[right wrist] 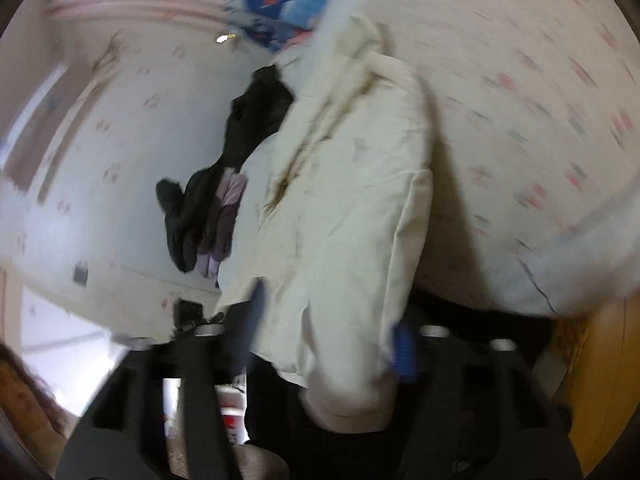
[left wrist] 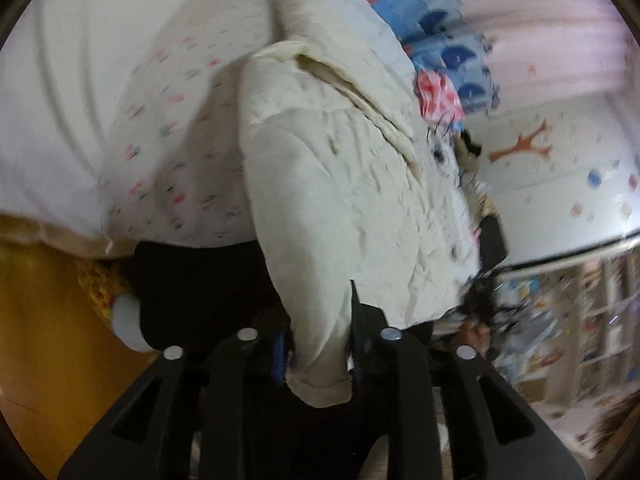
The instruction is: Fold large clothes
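A large cream padded garment [left wrist: 344, 184] lies lengthwise on a bed, with a fur-trimmed collar at its far end. My left gripper [left wrist: 318, 344] is shut on the garment's near hem, and cloth hangs down between its fingers. In the right wrist view the same cream garment [right wrist: 352, 200] runs away from me. My right gripper [right wrist: 328, 344] is shut on its near edge, and a fold of cloth bulges between the fingers. Both views are motion-blurred.
The bed has a white sheet with small pink and grey marks [left wrist: 168, 152]. A blue patterned quilt [left wrist: 436, 12] lies at the far end. A dark garment [right wrist: 224, 168] lies left of the cream one. A wooden bed frame [left wrist: 48, 340] and shelves [left wrist: 580, 320] are nearby.
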Demonstrator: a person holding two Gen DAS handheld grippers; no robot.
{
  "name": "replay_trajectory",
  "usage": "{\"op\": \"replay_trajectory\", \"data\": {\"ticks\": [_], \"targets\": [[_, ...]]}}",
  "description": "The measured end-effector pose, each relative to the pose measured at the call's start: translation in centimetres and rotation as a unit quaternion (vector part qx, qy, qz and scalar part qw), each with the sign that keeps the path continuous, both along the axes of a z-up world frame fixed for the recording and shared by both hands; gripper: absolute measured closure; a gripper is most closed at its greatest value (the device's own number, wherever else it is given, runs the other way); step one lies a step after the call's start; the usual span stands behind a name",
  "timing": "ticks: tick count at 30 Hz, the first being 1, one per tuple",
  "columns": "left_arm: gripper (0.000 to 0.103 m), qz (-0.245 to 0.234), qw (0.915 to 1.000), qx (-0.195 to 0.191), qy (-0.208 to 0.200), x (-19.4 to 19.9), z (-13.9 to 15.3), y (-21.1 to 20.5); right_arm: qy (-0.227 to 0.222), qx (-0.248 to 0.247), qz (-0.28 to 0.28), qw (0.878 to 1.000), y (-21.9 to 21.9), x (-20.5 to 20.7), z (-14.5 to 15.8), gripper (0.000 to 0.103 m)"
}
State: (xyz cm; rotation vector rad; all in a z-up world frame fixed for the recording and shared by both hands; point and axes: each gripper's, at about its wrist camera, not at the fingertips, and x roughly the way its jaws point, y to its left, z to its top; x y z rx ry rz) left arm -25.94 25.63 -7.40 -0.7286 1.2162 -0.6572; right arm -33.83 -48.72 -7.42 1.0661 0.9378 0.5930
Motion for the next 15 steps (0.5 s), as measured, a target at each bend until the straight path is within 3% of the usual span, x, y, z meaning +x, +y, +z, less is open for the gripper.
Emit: {"op": "replay_trajectory", "data": {"ticks": [1,3,4,7,12,14,15], "targets": [[0.061,0.01,0.9998,-0.015,0.003,0.1,-0.4,0.7,0.007,0.009,-0.004,1.0,-0.4,0.0,-0.9,0.022],[0.027,0.029,0.9991,-0.031,-0.001,0.5,-1.1,1.7,0.016,0.02,-0.002,1.0,-0.8,0.4,-2.2,0.015],[0.017,0.04,0.9984,-0.04,-0.001,0.8,-1.4,2.0,0.02,0.024,-0.001,1.0,-0.7,0.6,-2.7,0.015],[0.009,0.04,0.9972,-0.064,0.008,1.8,-2.3,1.5,0.031,0.034,0.016,0.999,0.1,1.5,-4.0,0.015],[0.009,-0.013,0.9987,-0.045,0.021,2.2,-3.5,-2.6,0.026,0.027,0.047,0.998,3.2,2.6,-4.9,0.015],[0.009,-0.018,0.9994,-0.024,0.017,2.2,-3.6,-4.2,0.012,0.023,0.049,0.998,4.1,2.8,-4.5,0.027],[0.014,-0.016,0.9996,-0.015,0.016,2.2,-3.6,-4.6,0.006,0.019,0.051,0.999,4.5,2.8,-4.3,0.042]]}}
